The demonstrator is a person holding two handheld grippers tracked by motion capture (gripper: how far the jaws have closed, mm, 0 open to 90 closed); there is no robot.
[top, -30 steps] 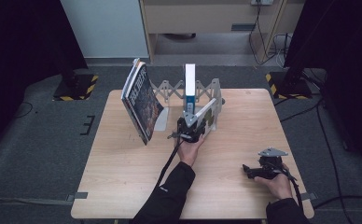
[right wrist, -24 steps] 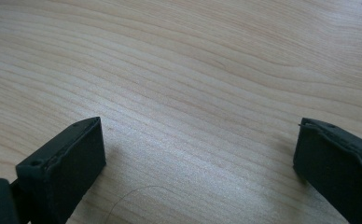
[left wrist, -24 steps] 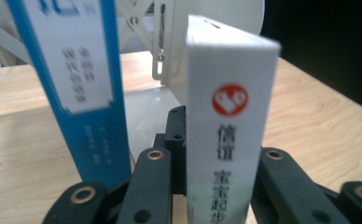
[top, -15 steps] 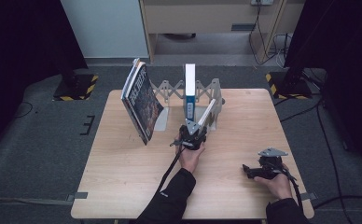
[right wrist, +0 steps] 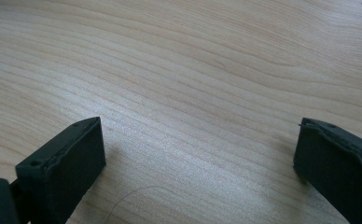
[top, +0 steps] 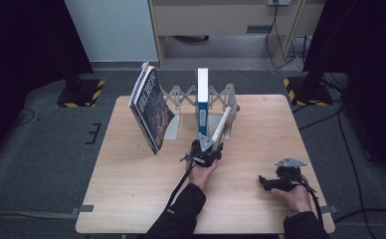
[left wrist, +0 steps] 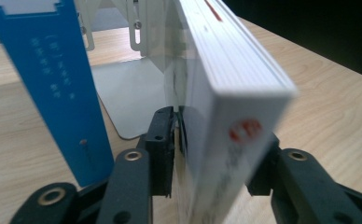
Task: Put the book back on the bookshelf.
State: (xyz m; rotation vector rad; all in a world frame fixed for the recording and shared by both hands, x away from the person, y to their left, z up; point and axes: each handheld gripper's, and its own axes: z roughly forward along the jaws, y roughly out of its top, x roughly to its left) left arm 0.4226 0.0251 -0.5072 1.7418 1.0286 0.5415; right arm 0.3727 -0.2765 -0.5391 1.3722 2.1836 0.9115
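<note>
A pale wooden tabletop (top: 131, 199) stands on grey carpet, dark curtains at both sides and a light cabinet behind. The white book (top: 220, 128) leans tilted on the metal accordion book rack (top: 221, 97) near the tabletop's far edge, its lower end coming down toward the person's side; in the left gripper view the white book (left wrist: 226, 93) runs up between the two black jaws, thick page block uppermost and a red mark on its near corner. The left claw (top: 204, 149) sits at that lower end, and its jaws have just been opening — the book is between them, but a sliver of gap shows at the left pad, so the pads stand loosely beside it and no firm pinch can be seen. Just to the left of the white book, a blue book (top: 202, 99) stands upright in the rack, its spine (left wrist: 53, 84) printed with pale characters, the rack's grey base plate (left wrist: 132, 88) lying behind it. Farther left of the rack, a dark-covered magazine-like book (top: 151, 109) stands tilted, leaning away from the rack. Well apart to the right of the rack, near the tabletop's near edge, the right claw (top: 263, 181) rests low in the person's hand, jaws spread wide over bare wood (right wrist: 193, 93) with nothing between them.
</note>
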